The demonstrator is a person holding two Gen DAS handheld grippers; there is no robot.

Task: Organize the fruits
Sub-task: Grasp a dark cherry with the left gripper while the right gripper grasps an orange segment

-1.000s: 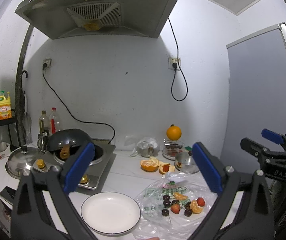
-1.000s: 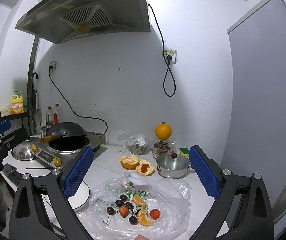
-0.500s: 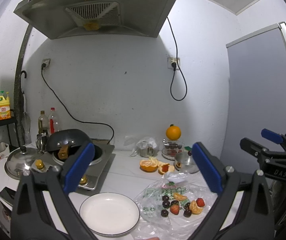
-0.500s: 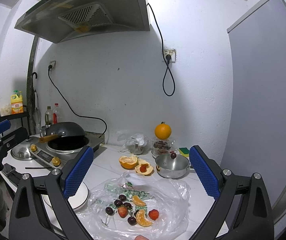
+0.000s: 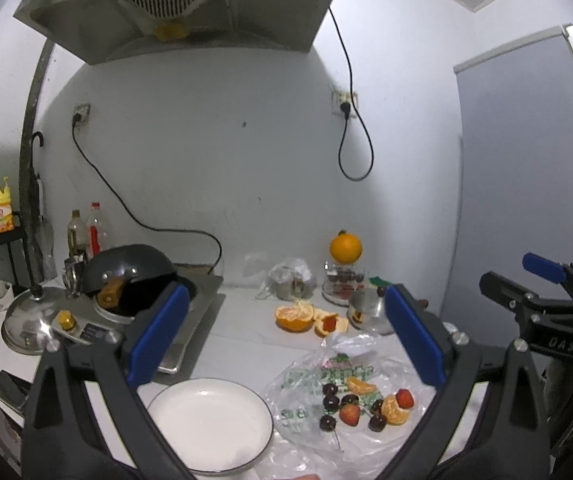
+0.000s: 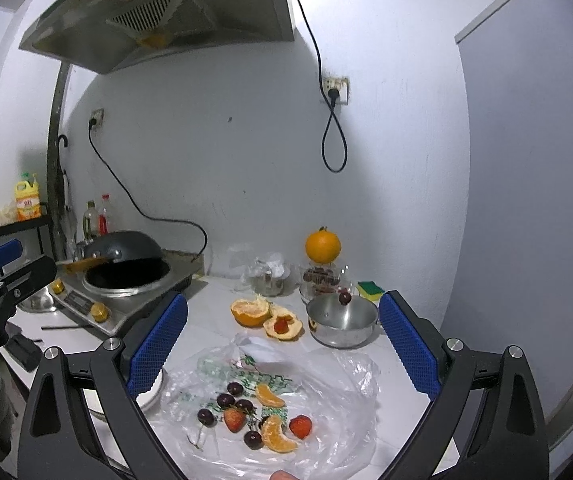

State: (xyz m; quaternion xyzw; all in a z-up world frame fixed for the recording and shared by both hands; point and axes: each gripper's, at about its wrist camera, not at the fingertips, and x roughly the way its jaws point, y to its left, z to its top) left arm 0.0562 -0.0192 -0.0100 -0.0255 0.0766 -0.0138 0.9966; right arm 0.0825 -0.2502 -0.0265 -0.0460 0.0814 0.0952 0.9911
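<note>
Fruit waiting on the bag, both tools wide and empty

Left wrist view: we hold the left tool [image 5: 282, 332] released, its blue pads spread far apart with nothing between them, raised over the near edge of the desk [image 5: 246, 344]. Below it lies the white plate [image 5: 206, 420], bare, which we judge to be the place the fruit should go. Just beside the plate on its right, the plastic bag [image 5: 314, 376] is spread flat, so the cherries [image 5: 330, 402], strawberries [image 5: 350, 414] and orange segments [image 5: 396, 410] on it lie open to a pick from above. Our right tool [image 5: 542, 280] shows at the right edge, well apart from the fruit.

Right wrist view: the right tool [image 6: 282, 336] is likewise released and empty, aimed straight over the bag [image 6: 326, 364], so we judge it is lining up for a first pick. A strawberry [image 6: 300, 426] lies apart from the other pieces, an easy target. Farther back sit a peeled orange [image 6: 249, 312], a steel bowl [image 6: 342, 322] with one cherry on its rim, and a whole orange [image 6: 322, 247] on a jar. Only the plate's edge shows here, behind the left pad.
</note>
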